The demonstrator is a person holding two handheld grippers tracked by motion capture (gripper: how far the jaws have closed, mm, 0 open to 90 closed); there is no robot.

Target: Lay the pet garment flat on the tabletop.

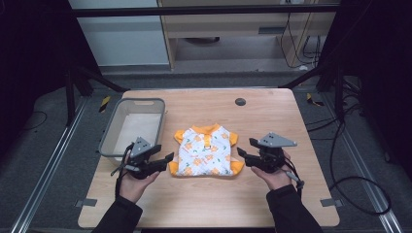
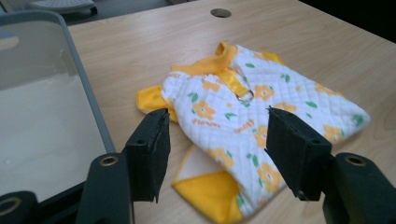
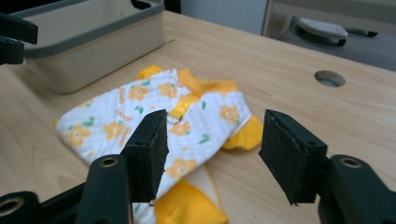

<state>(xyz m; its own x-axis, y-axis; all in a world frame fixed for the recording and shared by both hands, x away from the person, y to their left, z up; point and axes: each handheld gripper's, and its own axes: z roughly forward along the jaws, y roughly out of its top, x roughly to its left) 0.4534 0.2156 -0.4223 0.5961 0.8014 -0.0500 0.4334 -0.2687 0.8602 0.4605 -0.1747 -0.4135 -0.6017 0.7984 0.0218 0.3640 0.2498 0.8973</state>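
Flanking the floral garment (image 1: 206,150), your left gripper (image 1: 165,159) and right gripper (image 1: 241,156) stand spread, empty; left gripper view reveals its metal ring (image 2: 245,96).

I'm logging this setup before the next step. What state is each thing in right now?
Pet shirt: lying flat on the table, bottom corners folded up, yellow lining showing.
Bin: empty, upright, left of the shirt.
Left gripper: open, at the shirt's left edge.
Right gripper: open, at its right edge.
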